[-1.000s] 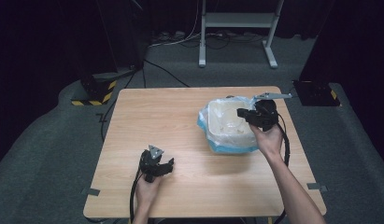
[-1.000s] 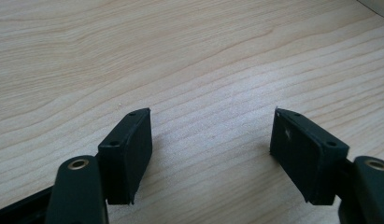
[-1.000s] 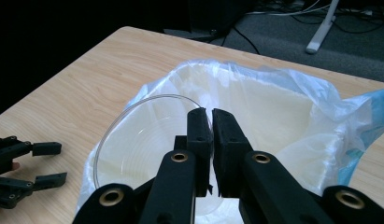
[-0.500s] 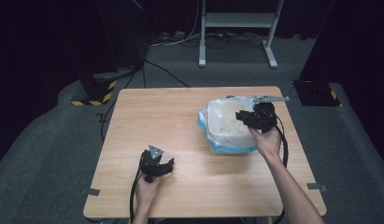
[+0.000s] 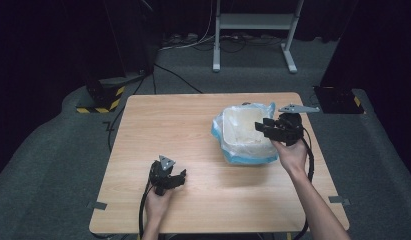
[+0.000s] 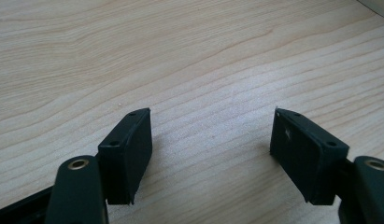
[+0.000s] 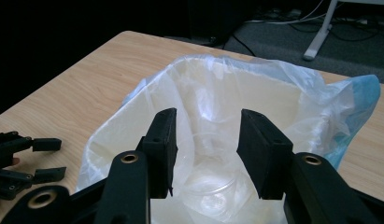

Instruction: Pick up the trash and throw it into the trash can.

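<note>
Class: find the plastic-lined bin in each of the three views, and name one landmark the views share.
High view: the plastic-lined bin stands right of centre on the table.
Left gripper view: a pale sliver at the top right corner may be it; cannot tell.
Right gripper view: centre, beyond the jaws.
Shared landmark: the wooden table.

- One camera sits high above my side and looks down at the whole table [image 5: 193,150].
- My two tong cameras look close; both also see that table.

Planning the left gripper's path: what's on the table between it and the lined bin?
Nothing: in the high view, bare wooden table runs from the left gripper to the plastic-lined bin.
</note>
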Demonstrator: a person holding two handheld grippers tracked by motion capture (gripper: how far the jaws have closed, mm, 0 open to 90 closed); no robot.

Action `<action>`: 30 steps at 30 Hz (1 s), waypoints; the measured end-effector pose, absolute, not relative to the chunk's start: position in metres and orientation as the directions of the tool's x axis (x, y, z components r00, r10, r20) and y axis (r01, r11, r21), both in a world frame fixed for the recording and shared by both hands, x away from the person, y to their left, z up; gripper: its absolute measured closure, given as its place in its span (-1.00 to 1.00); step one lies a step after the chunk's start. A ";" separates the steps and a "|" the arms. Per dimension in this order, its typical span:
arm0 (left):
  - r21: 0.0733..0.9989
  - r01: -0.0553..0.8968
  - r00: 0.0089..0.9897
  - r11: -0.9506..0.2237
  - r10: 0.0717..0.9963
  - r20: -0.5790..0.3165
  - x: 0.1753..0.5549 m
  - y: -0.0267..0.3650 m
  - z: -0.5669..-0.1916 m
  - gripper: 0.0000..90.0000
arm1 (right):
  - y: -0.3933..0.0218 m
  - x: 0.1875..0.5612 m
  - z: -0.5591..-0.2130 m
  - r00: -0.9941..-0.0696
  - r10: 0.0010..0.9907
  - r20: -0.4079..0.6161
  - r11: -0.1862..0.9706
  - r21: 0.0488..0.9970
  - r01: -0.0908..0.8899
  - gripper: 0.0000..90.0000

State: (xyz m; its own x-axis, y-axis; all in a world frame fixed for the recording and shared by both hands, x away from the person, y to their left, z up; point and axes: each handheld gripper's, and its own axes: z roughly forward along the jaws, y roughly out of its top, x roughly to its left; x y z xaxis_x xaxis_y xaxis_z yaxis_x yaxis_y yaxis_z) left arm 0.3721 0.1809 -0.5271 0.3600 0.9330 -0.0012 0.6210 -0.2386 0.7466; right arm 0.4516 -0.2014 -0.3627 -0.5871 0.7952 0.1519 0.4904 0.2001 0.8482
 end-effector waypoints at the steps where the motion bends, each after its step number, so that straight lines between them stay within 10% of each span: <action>1: 0.747 0.621 0.360 -0.238 0.933 -0.001 0.372 0.181 -0.527 -0.35 | -0.202 0.450 -0.362 -0.590 0.794 0.147 0.202 0.851 0.484 0.25; 30: 0.747 0.621 0.359 -0.238 0.933 -0.002 0.372 0.181 -0.527 -0.35 | -0.256 0.398 -0.359 -0.566 0.813 0.137 0.149 0.890 0.430 0.18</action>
